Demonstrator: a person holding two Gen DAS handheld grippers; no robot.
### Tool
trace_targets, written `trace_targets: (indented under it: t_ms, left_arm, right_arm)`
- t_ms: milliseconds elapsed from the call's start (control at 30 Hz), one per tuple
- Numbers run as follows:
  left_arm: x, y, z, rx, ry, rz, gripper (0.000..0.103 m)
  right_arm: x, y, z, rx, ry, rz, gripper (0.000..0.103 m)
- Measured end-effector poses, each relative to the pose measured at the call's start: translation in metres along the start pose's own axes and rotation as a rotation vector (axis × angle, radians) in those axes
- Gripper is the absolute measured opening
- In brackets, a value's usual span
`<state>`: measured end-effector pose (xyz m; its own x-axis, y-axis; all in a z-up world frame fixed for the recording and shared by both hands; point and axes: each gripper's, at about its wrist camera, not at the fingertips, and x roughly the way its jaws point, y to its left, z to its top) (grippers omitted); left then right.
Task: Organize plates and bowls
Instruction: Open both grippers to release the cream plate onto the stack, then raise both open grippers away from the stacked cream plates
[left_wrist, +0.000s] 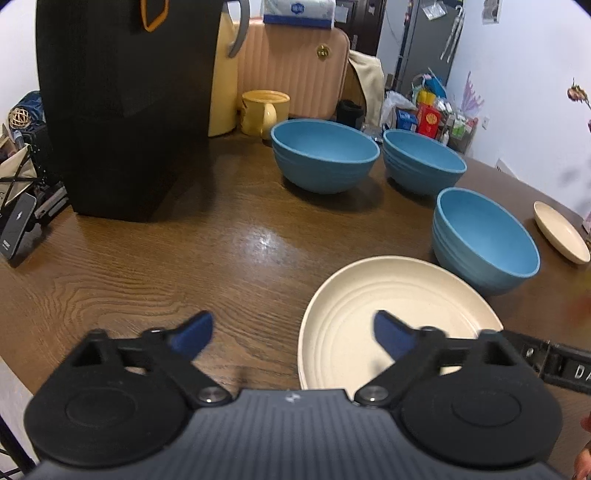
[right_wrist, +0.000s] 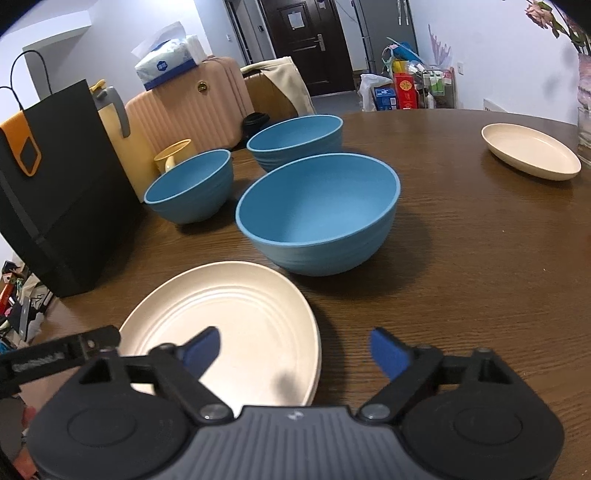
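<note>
A cream plate (left_wrist: 388, 295) (right_wrist: 229, 306) lies on the brown wooden table near its front edge. My left gripper (left_wrist: 293, 328) is open, its right finger over the plate's left part and its left finger over bare wood. My right gripper (right_wrist: 295, 343) is open too, its left finger above the plate and its right finger beside it. Nothing is held in either. Behind the plate stand three blue bowls: a near one (left_wrist: 484, 236) (right_wrist: 317, 206) and two farther back (left_wrist: 325, 155) (left_wrist: 423, 158). A second cream plate (left_wrist: 561, 232) (right_wrist: 532, 151) lies far right.
A tall black paper bag (left_wrist: 122, 110) (right_wrist: 62, 192) stands at the left, with a yellow jug (left_wrist: 223, 74) and a yellow mug (left_wrist: 264, 110) behind it. A glass vase (right_wrist: 583, 133) sits at the right edge. A pink suitcase (right_wrist: 184, 107) stands beyond the table.
</note>
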<state>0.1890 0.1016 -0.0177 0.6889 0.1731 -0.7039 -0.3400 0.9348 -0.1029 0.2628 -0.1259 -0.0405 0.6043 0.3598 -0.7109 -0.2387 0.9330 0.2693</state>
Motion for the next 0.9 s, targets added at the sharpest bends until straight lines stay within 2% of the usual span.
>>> trace_targets:
  t_ms: [33,67,100,133,367,667,900]
  left_arm:
    - [-0.001,0.0,0.001,0.0,-0.003,-0.003,0.102]
    - [-0.002,0.0,0.001,-0.001,-0.005,-0.009,0.103]
    - [-0.003,0.0,0.001,-0.002,-0.006,-0.014,0.103]
    - [-0.004,0.0,0.001,-0.001,-0.008,-0.016,0.103]
    - [-0.013,-0.004,-0.002,0.014,-0.039,-0.042,0.103]
    - [-0.034,-0.013,-0.005,0.043,-0.13,-0.069,0.103]
    - [-0.041,-0.027,-0.007,0.064,-0.156,-0.088,0.103]
  right_arm:
    - [0.0,0.0,-0.001,-0.002,0.003,-0.004,0.091]
    - [0.0,-0.001,-0.001,-0.005,0.006,-0.008,0.094]
    - [0.0,-0.001,-0.002,-0.007,0.009,-0.011,0.102]
    - [0.0,-0.001,-0.002,-0.009,0.007,-0.012,0.103]
    - [-0.012,-0.004,-0.007,0.0,-0.037,-0.022,0.103]
    - [-0.031,-0.013,-0.015,0.029,-0.104,-0.039,0.103]
    - [-0.04,-0.023,-0.019,0.061,-0.135,-0.036,0.103]
